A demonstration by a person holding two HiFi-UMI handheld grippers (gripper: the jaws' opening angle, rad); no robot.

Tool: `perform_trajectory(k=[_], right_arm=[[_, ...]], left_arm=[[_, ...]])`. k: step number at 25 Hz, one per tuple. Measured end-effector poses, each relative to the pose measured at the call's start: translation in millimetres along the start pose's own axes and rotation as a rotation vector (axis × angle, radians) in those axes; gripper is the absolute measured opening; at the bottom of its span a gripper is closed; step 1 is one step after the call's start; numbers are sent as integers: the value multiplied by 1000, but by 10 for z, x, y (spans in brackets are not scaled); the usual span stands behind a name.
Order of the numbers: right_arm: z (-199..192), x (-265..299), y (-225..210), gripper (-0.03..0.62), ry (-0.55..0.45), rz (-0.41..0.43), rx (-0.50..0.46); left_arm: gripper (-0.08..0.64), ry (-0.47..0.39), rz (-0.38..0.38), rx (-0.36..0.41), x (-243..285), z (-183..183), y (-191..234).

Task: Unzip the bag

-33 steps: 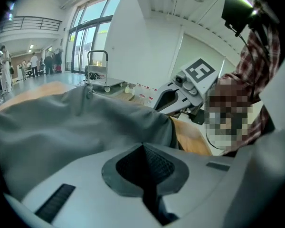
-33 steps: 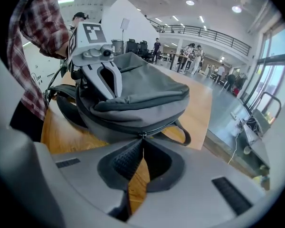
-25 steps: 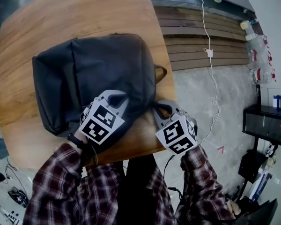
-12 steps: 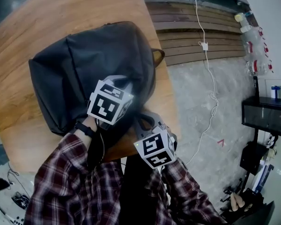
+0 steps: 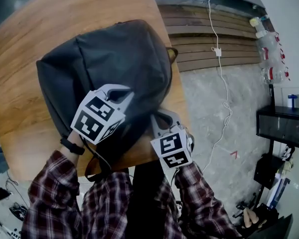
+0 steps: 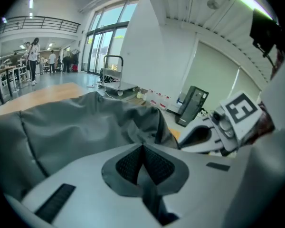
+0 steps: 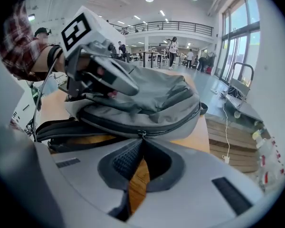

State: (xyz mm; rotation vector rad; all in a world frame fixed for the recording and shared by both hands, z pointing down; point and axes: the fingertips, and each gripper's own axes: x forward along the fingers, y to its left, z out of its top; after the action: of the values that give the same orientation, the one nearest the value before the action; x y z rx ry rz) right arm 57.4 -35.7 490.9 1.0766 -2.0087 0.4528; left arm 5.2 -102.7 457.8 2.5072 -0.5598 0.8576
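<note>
Two tools are used on one dark grey bag [image 5: 114,59], which is laid flat on the round wooden worktop [image 5: 25,49], close to the edge nearest the person. The left tool [image 6: 142,149] is pressed together on a fold of the bag's cloth, up on the top side of the bag. It is most likely held there so that the bag does not slide and the cloth is pulled tight, because a zip runs more easily on tight cloth.

The right tool [image 7: 141,139] is set low at the side of the bag, and its tips are pinched shut on the small zip pull [image 7: 141,133]. It is lined up with the zip [image 7: 175,126], so a pull along the seam can be made.

In the right gripper view, the zip teeth to the right of the pull are seen closed, all the way round the curved end of the bag. To the left of the pull a dark band is seen, but it cannot be told whether that part is open. From this it is judged that most of the job is not yet done.

Nothing inside the bag can be seen, as no gap is wide enough to look in. The bag looks soft and saggy, so it may hold little. Black straps [image 7: 61,127] are seen at the bag's lower edge on the worktop.
</note>
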Motion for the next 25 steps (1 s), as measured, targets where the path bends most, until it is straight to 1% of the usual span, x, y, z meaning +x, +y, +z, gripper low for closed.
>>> perform_trajectory(k=[5,7,9,11,13,16,18,19,21,23,25], right_arm=[[99,55,-220,17,1,-10,-66],[123,89,-277,17,3,-9,-86],[125,119,-297,17,8,-10,-92],[98,131,-286,17,20,-20,-88],[52,119,-259,18,31,-36,-72],[11,70,-162,17,34,-53,-30],[10,62,-36,18,36,-52,-17],[17,63,37,18,36,-47,-13],[25,64,166,18,37,-40,1],[35,65,274,18,42,-34,2],[64,85,379,18,50,-24,-18]], left_arm=[[9,110,-56,29,-345,-387,-194],[9,127,-43,54,-353,-475,-267],[9,123,-10,58,-288,-547,-257],[8,119,23,29,-218,-594,-190],[9,110,39,-19,-195,-601,-120],[8,62,45,-117,-194,-572,-53],[8,30,63,-179,-193,-560,-2],[8,21,77,-193,-192,-557,14],[8,12,98,-191,-182,-554,9],[8,6,102,-198,-178,-550,-2],[8,2,101,-216,-170,-543,21]])
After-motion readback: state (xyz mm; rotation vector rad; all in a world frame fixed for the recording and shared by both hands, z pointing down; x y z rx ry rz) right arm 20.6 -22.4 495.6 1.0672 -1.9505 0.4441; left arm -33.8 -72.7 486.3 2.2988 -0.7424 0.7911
